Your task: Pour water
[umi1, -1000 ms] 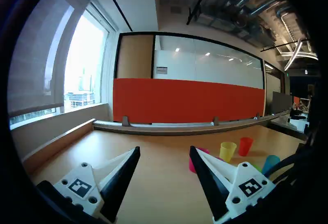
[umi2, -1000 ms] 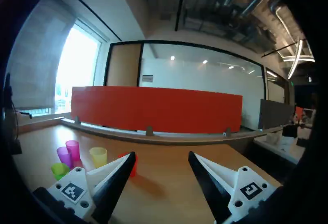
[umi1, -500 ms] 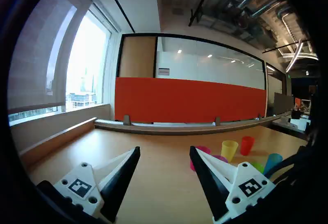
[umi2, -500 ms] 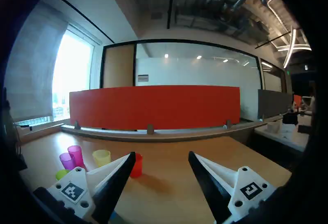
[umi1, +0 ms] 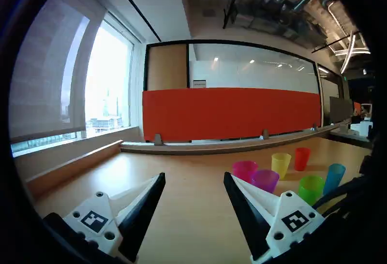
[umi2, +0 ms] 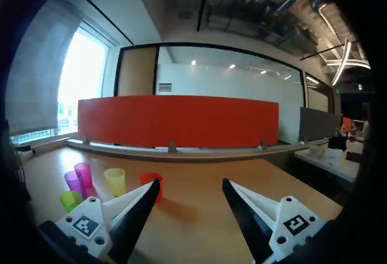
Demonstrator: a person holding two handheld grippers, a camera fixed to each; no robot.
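Note:
Several coloured plastic cups stand on the wooden table. In the left gripper view a pink cup [umi1: 244, 169], a purple cup [umi1: 265, 180], a yellow cup [umi1: 281, 164], a red cup [umi1: 302, 158], a green cup [umi1: 311, 188] and a blue cup [umi1: 334, 177] sit to the right. My left gripper [umi1: 193, 183] is open and holds nothing. In the right gripper view the green cup [umi2: 70, 199], purple cup [umi2: 74, 183], pink cup [umi2: 84, 174], yellow cup [umi2: 115, 181] and red cup [umi2: 150, 183] sit at left. My right gripper [umi2: 189, 187] is open and holds nothing.
The wooden table [umi1: 193, 215] runs back to an orange divider panel [umi1: 232, 113] with a raised ledge along its far edge. A bright window [umi1: 104, 95] lies to the left. Another desk with items [umi2: 329, 157] stands at the right.
Both views have shifted slightly. In the left gripper view the cups now show more fully, further left and closer. In the right gripper view the red cup has come out from behind the left finger.

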